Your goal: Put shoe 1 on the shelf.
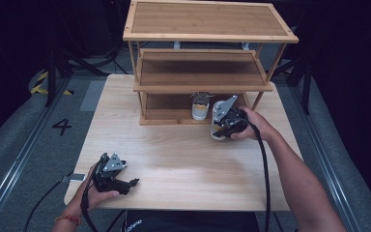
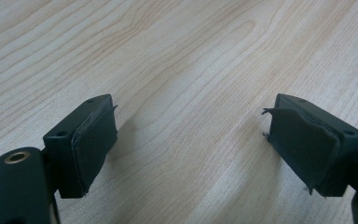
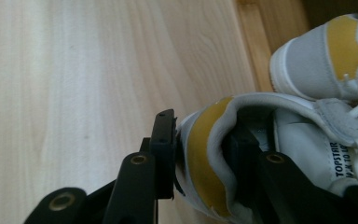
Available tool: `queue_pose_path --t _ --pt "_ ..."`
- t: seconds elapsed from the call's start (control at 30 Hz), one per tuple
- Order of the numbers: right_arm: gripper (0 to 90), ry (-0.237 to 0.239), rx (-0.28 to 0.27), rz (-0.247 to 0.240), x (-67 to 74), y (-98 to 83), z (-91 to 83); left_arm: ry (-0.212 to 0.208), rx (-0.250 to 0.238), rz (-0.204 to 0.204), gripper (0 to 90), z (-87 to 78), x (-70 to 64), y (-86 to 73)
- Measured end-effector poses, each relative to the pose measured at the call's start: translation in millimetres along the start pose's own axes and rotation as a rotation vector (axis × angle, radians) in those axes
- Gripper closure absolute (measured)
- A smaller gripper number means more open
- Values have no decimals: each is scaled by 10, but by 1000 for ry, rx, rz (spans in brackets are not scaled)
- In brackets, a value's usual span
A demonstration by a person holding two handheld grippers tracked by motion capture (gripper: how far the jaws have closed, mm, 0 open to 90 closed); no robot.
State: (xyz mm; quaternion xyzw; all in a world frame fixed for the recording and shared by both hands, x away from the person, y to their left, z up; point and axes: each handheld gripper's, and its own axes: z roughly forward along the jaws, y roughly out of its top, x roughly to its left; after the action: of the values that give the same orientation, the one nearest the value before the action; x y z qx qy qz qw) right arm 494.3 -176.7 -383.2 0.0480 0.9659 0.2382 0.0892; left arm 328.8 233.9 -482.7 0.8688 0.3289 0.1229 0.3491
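The right claw (image 3: 200, 154) was clamped on the heel of a white-and-yellow shoe (image 3: 261, 140), carrying it at two o'clock on the counter (image 1: 183, 159) toward the rack (image 1: 174, 116), beside its mate (image 1: 200, 110). The left claw (image 2: 191, 144) gaped empty. Next, I'd say: slide it onto the bottom shelf.

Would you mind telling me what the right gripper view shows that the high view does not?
The right gripper view shows how the right claw grips: one jaw outside the yellow heel of the held shoe, the other inside its collar, plus print on the tongue. The high view shows the three-tier wooden rack, the left claw open over the table, and both forearms. Both show the held shoe, the second shoe on the rack's bottom shelf, and the tabletop.
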Motion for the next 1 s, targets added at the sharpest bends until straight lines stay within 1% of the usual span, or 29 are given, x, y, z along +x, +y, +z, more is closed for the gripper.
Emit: queue_pose_path --t 0.07,0.13,0.2,0.27,0.33,0.4,0.43,0.47,0.5,0.53,0.6,0.67,0.7,0.73,0.77,0.8,0.83,0.87,0.93,0.97,1.0 --pt "698 -15 -7 12 -58 17 27 1 0 1 155 0 0 0" --pt "698 -4 -12 19 -117 31 63 1 0 1 154 -1 -1 0" --pt "698 -10 -7 19 -167 39 101 3 -2 2 156 -1 -2 -1" --pt "697 -17 6 18 -225 51 161 4 -1 0 156 -4 -4 -2" --pt "697 -22 24 30 -281 58 211 4 -1 0 157 -4 -4 -3" --pt "697 -31 38 31 -340 64 264 3 -1 -1 157 -3 -4 -3" --pt "697 -31 38 31 -340 64 264 3 -1 -1 156 -3 -4 -3" --pt "696 -33 43 29 -369 69 288 4 0 -1 156 -4 -4 -3" --pt "696 -23 48 27 -389 75 311 4 -1 -1 156 -4 -4 -3" --pt "696 -29 52 23 -409 79 338 4 0 0 157 -5 -3 -3" --pt "689 -35 67 29 -439 85 377 4 0 -1 157 -4 -4 -3" --pt "688 -31 72 30 -452 88 395 4 0 0 157 -5 -3 -3" --pt "687 -48 89 23 -469 91 456 3 0 0 157 -4 -3 -3" --pt "687 -48 89 23 -469 91 456 3 0 0 157 -5 -3 -3" --pt "686 -35 87 23 -471 92 464 2 0 0 157 -5 -3 -4" --pt "685 -50 89 24 -472 93 481 2 1 0 157 -6 -3 -4" --pt "685 -38 84 26 -475 92 481 2 1 0 157 -6 -3 -4" --pt "685 -48 83 28 -485 89 490 3 1 0 157 -6 -3 -4" --pt "681 -55 82 31 -497 81 495 2 0 0 157 -5 -3 -4" --pt "680 -49 79 34 -503 77 494 3 1 1 157 -6 -3 -4" --pt "676 -31 73 30 -515 72 486 1 1 0 157 -5 -3 -4"
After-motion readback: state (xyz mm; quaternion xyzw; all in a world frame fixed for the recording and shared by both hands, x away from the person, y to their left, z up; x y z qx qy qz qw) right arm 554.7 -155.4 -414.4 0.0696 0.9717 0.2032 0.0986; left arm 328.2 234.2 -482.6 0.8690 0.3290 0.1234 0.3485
